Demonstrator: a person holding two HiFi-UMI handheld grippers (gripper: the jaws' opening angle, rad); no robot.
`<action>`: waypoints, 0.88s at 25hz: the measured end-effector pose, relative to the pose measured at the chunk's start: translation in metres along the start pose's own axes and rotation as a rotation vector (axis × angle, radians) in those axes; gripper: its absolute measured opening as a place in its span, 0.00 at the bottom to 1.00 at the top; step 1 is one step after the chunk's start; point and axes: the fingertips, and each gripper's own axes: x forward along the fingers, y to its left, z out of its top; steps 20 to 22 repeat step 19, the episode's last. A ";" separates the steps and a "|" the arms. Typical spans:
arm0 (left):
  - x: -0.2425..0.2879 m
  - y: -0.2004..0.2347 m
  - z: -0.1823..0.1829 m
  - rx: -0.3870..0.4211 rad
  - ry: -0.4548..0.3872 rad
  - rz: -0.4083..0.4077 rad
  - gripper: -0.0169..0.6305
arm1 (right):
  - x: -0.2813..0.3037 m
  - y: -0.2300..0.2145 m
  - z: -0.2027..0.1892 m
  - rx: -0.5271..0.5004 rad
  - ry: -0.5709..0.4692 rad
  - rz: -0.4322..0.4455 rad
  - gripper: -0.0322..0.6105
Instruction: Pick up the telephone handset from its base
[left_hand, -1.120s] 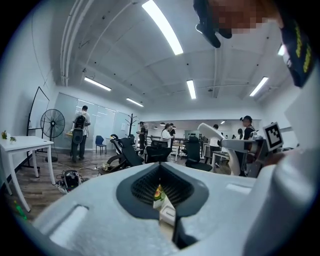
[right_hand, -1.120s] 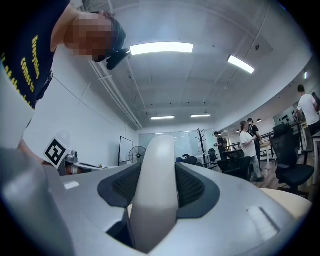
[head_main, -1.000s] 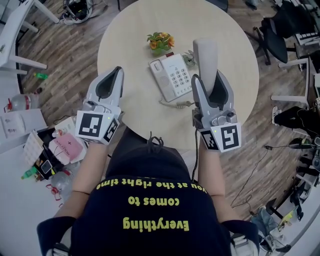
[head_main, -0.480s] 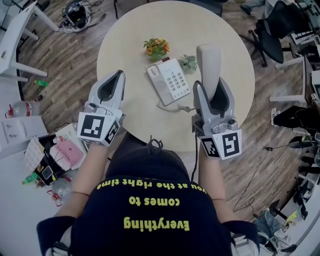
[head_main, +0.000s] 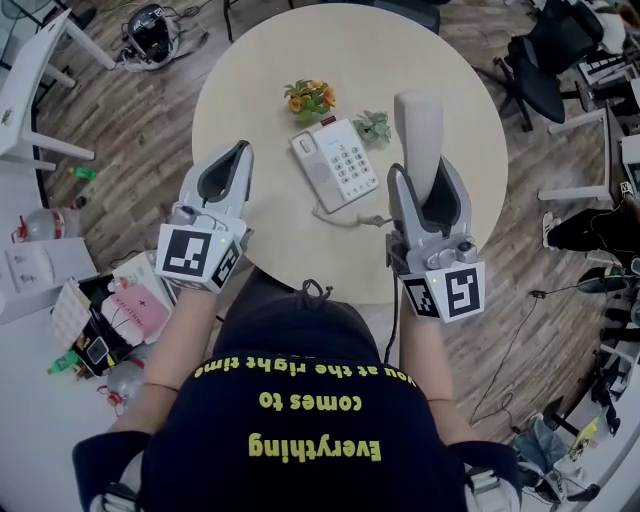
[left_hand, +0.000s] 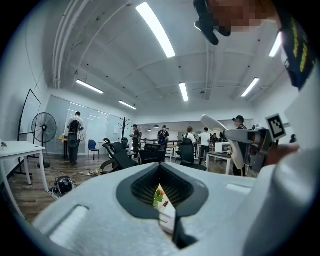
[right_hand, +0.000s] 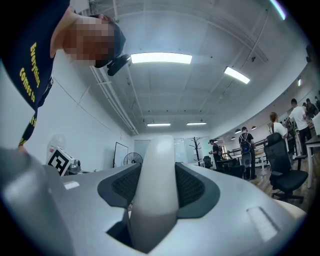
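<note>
Right gripper view shows right tongs (right_hand: 157, 172) gripping the handset (right_hand: 158, 147)

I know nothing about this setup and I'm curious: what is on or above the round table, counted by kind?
Telephone base: 1
Handset, clamped in the right gripper: 1
Coiled cord: 1
Small plants: 2 (orange-flowered plant, green plant)
Total: 5
</note>
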 end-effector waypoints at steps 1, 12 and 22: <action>0.000 0.000 0.000 0.001 0.001 -0.001 0.03 | 0.000 0.000 0.000 -0.002 0.000 -0.001 0.40; 0.005 -0.001 -0.001 0.001 0.002 -0.005 0.03 | 0.002 -0.004 -0.002 0.010 -0.001 -0.006 0.40; 0.003 0.002 -0.003 -0.002 0.005 0.002 0.03 | 0.002 -0.003 -0.004 0.007 0.004 -0.005 0.40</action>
